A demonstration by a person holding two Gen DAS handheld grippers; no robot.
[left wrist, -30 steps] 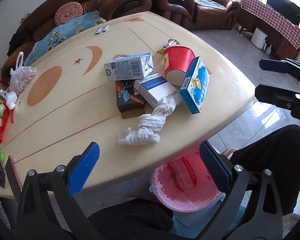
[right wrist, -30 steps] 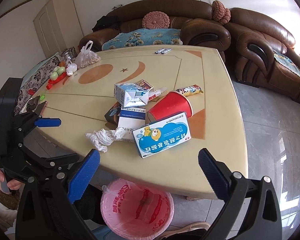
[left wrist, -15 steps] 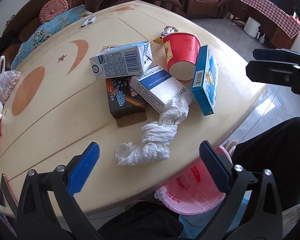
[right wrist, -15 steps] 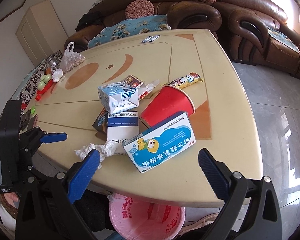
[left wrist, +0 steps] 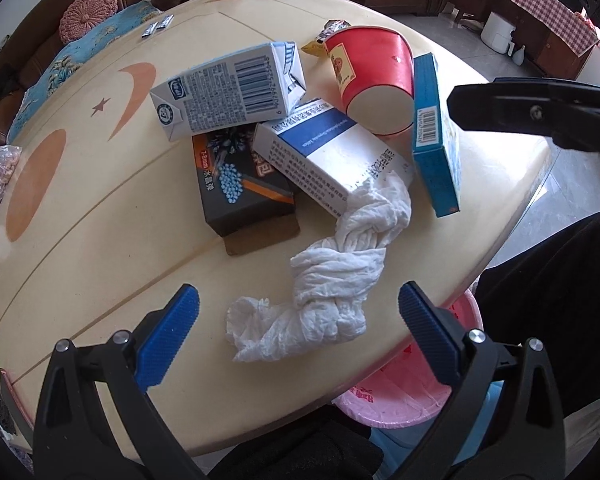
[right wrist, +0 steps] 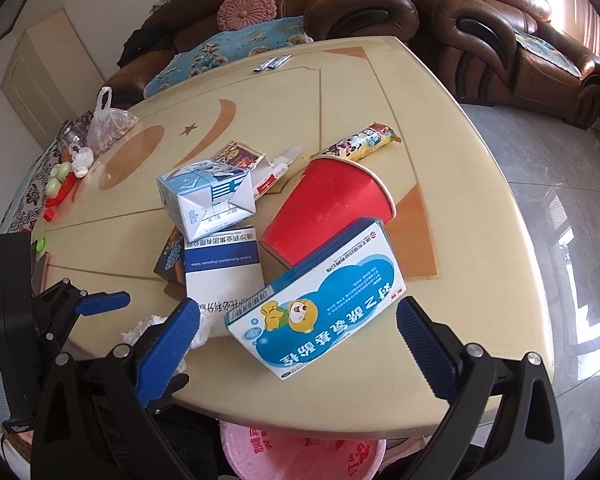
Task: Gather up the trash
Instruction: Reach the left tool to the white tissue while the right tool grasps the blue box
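A pile of trash lies on the cream table (left wrist: 100, 240). A twisted white tissue (left wrist: 324, 292) lies nearest the front edge, between the open jaws of my left gripper (left wrist: 298, 334). Behind it are a blue-and-white medicine box (left wrist: 328, 156), a dark box (left wrist: 240, 184), a milk carton (left wrist: 228, 92), a red paper cup (left wrist: 372, 76) on its side and a blue cartoon box (left wrist: 436, 136). My right gripper (right wrist: 298, 338) is open, just in front of the blue cartoon box (right wrist: 320, 304). A pink bin (right wrist: 300, 456) stands under the table edge.
A snack wrapper (right wrist: 360, 144) and a torn packet (right wrist: 240, 156) lie behind the cup. A plastic bag (right wrist: 110, 124), a jar and toys sit at the table's far left. Brown sofas (right wrist: 420, 8) stand behind. The person's dark-clothed legs (left wrist: 548, 300) are at the right.
Both grippers have moved forward and down toward the pile. The left now straddles the tissue; the right has come close to the blue cartoon box. Both stay open.
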